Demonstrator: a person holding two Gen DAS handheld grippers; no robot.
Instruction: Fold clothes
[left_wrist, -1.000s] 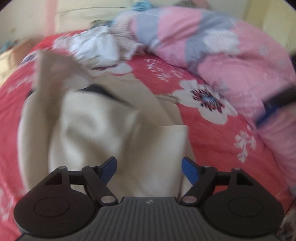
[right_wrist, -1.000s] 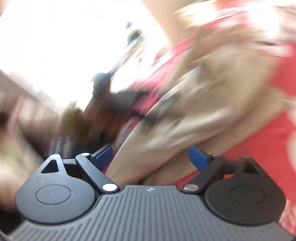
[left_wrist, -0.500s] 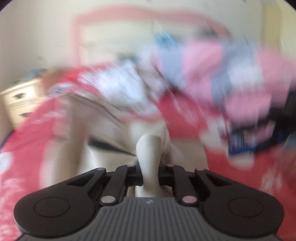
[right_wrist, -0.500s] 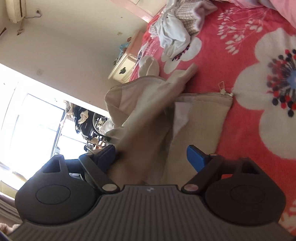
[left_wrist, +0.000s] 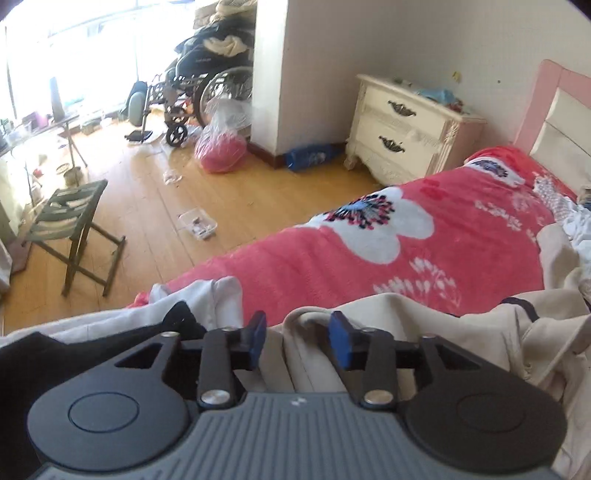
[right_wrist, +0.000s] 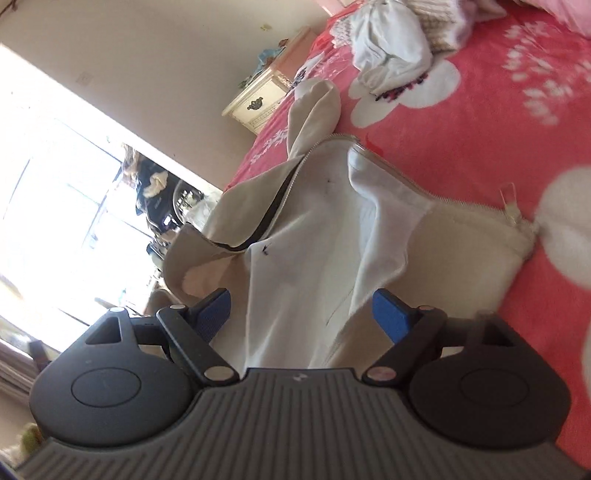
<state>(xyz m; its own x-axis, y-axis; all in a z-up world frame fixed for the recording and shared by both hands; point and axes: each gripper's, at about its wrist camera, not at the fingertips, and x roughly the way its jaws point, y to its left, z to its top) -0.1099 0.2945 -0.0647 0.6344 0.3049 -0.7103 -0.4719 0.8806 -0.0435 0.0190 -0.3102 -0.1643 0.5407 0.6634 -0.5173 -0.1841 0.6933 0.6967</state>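
A cream zip-up jacket (right_wrist: 325, 229) lies rumpled on the red floral bedspread (right_wrist: 480, 122), its white lining and dark zipper showing. My right gripper (right_wrist: 301, 310) is open, tilted, with the jacket fabric lying between its blue pads but not pinched. In the left wrist view the same cream jacket (left_wrist: 443, 332) lies bunched at the bed's near edge. My left gripper (left_wrist: 297, 338) is open just over a fold of it, holding nothing.
A white garment (left_wrist: 207, 299) and dark cloth (left_wrist: 177, 317) lie left of the left gripper. More crumpled clothes (right_wrist: 391, 44) sit at the bed's head. Beyond the bed are a cream nightstand (left_wrist: 406, 129), wooden floor, a folding stool (left_wrist: 74, 229) and a wheelchair (left_wrist: 199, 92).
My left gripper was shut on a fold of the jacket half a second ago; it has opened, let go and swung left toward the room. The right gripper stays open over the jacket.
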